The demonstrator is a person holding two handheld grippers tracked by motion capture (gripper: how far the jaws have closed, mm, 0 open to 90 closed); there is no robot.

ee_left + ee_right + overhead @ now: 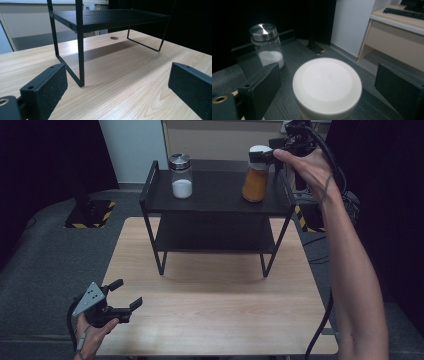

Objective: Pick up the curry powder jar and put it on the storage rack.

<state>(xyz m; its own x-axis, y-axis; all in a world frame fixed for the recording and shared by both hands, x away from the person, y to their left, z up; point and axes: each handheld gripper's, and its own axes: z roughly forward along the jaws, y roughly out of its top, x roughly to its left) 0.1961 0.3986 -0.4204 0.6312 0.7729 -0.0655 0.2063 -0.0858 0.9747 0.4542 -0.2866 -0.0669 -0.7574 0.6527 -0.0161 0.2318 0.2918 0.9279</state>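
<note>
Right gripper (327, 82) hangs at the far right end of the shelf's top deck with its jaws spread wide, a clear gap on each side of the white cap (327, 85) that sits between them; it grips nothing yet. Directly below and between those jaws stands the orange-filled jar (256, 179), upright on the black shelf (215, 200), its long axis vertical and its cap pointing straight up into the gripper's reach. From the high view the jaws come at the cap level from the right side, so a straight closing squeeze across the cap looks like the move that matters, and this hand is plainly the nearer one. Farther along the deck to the gripper's left stands a second jar (266, 46) with a metal lid and white contents, also upright, well apart from the first. Left gripper (122, 295) is far off, low over the wooden table (215, 315) near the person's edge, jaws wide apart and empty, looking toward the shelf's leg (80, 50).
</note>
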